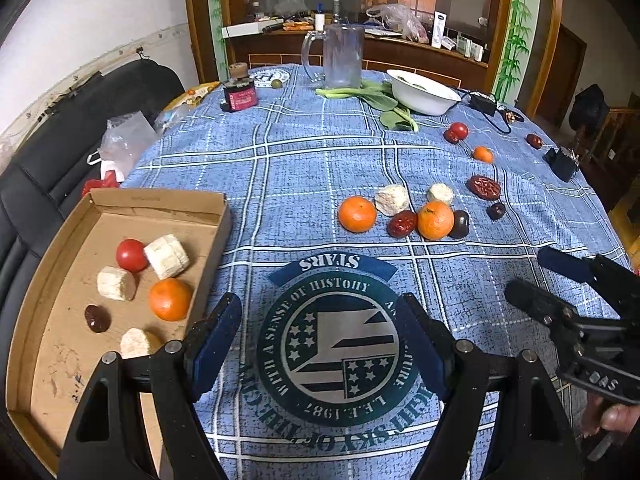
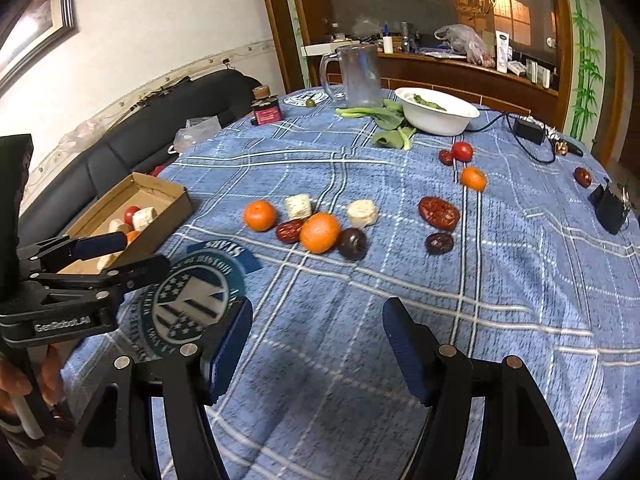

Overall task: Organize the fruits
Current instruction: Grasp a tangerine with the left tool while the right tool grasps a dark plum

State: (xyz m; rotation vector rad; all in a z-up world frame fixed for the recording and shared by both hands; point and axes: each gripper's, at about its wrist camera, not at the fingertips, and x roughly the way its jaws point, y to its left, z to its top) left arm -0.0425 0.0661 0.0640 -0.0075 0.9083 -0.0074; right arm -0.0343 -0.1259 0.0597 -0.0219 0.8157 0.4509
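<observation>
The left gripper point(image 1: 320, 344) stood wide open with nothing between its blue pads, hovering over the round emblem point(image 1: 332, 344) printed on the blue plaid tablecloth point(image 1: 280, 168). The right gripper point(image 2: 316, 344) was likewise well open and empty, above bare cloth. In the left wrist view the right gripper showed at 4 o'clock, its body marked "DAS" as far as could be read; in the right wrist view the left gripper showed at 9 o'clock, marked "GenRobot.AI".

The emblem read "STARS", "WITH A SENSE OF HISTORY" and "L.E.E.1987"; the outer ring of lettering was only partly legible.

The cardboard box point(image 1: 120, 200) lay at 8 o'clock in the left wrist view, just beside the left gripper. It held 1 tomato point(image 1: 131, 255), 1 tangerine point(image 1: 170, 299), 1 dark jujube point(image 1: 97, 318) and 3 pale cut chunks point(image 1: 166, 256).

Loose fruit lay on the cloth toward 1 o'clock: 2 tangerines point(image 1: 357, 214), a red jujube point(image 1: 401, 224) touching the nearer one, a dark plum point(image 1: 460, 224), and 2 more pale chunks point(image 1: 391, 199). Farther off at 2 o'clock were a large wrinkled date point(image 1: 485, 187), a small tangerine point(image 1: 483, 154) and a tomato point(image 1: 458, 130).

At 12 o'clock stood a glass mug point(image 1: 342, 56), a white bowl point(image 1: 424, 94) beside leafy greens point(image 1: 380, 98), and a bottle with a pink label point(image 1: 239, 94), its text too small to read.
</observation>
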